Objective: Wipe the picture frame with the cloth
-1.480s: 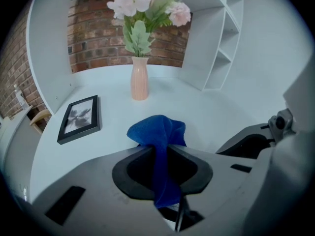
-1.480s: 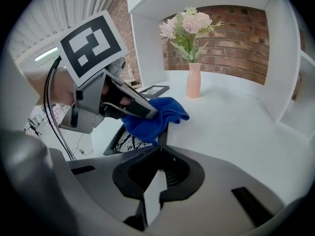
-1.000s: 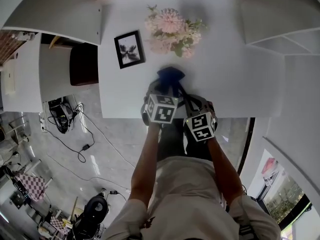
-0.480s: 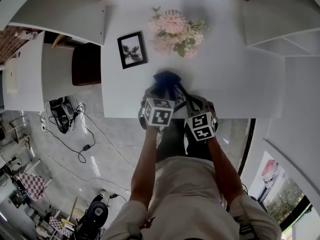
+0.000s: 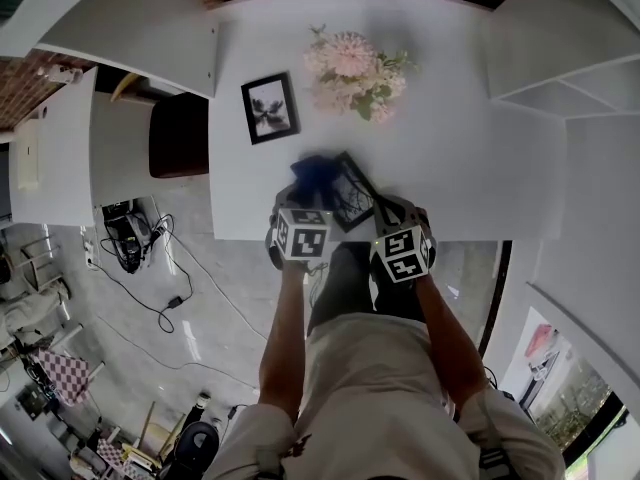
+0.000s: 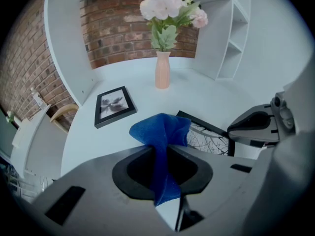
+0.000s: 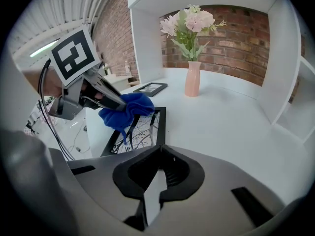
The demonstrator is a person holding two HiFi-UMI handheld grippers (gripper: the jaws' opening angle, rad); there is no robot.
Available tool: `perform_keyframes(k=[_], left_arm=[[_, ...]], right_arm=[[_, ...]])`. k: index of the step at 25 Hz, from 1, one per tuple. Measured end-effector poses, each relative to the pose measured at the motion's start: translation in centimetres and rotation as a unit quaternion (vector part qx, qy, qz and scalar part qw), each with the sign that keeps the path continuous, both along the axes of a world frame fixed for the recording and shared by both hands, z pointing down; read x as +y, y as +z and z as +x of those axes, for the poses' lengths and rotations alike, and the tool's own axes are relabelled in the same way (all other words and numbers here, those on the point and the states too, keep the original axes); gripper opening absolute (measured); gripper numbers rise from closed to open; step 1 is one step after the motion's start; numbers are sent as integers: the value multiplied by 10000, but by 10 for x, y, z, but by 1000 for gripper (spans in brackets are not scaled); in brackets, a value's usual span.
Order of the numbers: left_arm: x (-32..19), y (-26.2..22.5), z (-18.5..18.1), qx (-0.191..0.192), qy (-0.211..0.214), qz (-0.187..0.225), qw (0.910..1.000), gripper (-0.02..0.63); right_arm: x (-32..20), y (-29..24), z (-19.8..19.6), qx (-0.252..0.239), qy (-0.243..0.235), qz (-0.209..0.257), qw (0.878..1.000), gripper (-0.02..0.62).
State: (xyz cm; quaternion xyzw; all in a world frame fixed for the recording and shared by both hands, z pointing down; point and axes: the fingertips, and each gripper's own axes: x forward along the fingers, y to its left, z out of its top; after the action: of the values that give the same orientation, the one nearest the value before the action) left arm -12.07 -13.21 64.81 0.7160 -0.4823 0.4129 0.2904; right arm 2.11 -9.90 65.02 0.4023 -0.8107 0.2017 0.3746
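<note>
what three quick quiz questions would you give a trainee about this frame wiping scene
1. True or false: the left hand-held gripper is shut on the blue microfibre cloth.
2. How many black rectangular picture frames are at the white table? A one, B two, C four.
3. Fill in: the slim peach ceramic vase holds ___ flowers.
Key: 1 true. 2 B: a small frame lying flat and a branch-print frame. 3 pink.
</note>
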Motion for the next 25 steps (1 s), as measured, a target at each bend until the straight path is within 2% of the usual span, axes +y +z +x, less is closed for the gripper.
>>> perform_keyframes(k=[9,16,25], left_arm=[[10,1,-19,47,-194,13,9998,71],[16,-13,-26,252,-75,227,9994,71],[8,-59,-26,579,69,752,9955,71]], right_arm=[[-1,3,-1,9,37,-91,10000,6],[-1,4,0,285,-154,-195,9993,6],[-23,-55,-12,144,-88,492,9986,6]])
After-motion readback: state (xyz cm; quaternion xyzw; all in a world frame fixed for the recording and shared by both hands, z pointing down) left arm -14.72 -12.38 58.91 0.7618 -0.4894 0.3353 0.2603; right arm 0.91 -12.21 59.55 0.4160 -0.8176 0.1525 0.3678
